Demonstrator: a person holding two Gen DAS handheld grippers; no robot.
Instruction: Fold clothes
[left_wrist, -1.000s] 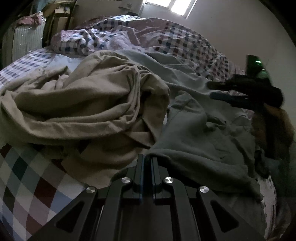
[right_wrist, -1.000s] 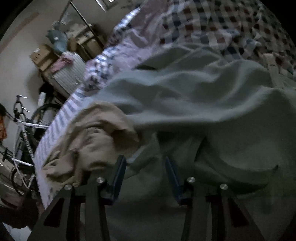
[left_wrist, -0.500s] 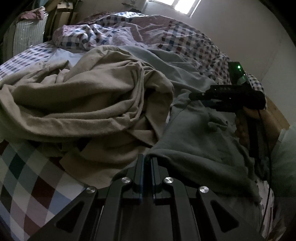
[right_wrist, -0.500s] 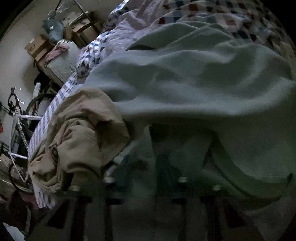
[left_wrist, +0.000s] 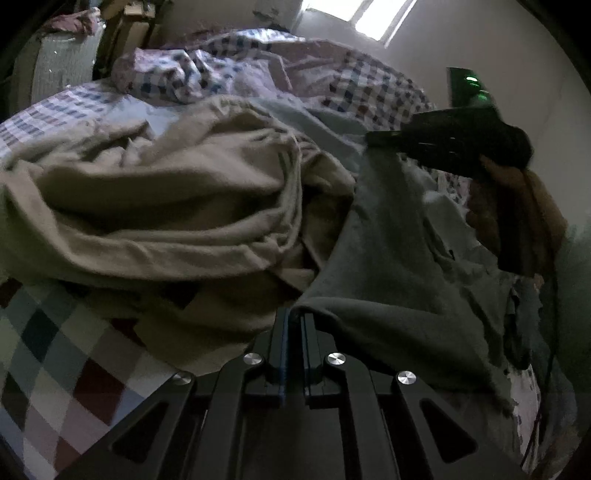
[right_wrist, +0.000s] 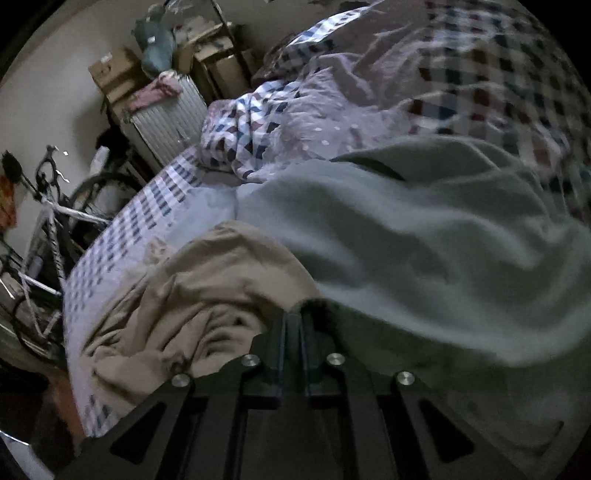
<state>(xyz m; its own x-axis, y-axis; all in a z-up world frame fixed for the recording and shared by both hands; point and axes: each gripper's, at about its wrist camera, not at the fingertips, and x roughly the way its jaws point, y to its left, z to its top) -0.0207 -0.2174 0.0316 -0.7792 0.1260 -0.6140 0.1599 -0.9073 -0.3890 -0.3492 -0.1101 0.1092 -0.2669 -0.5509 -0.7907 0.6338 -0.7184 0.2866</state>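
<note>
While the bed (left_wrist: 66, 354) is covered by a checked quilt, two clothes are piled on it. A tan garment (left_wrist: 166, 206) is heaped to the left, and a grey-green garment (left_wrist: 388, 280) is spread just beside it, touching. The grey-green cloth is stretched between both tools. One edge is pinched by the left tool (left_wrist: 293, 325), and a farther, higher edge is pinched by the right tool (right_wrist: 293, 325).

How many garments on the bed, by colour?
Beige garment: 1
Grey-green garment: 1
Total: 2, both crumpled and unfolded on the checked bedding, lying side by side and touching.
</note>
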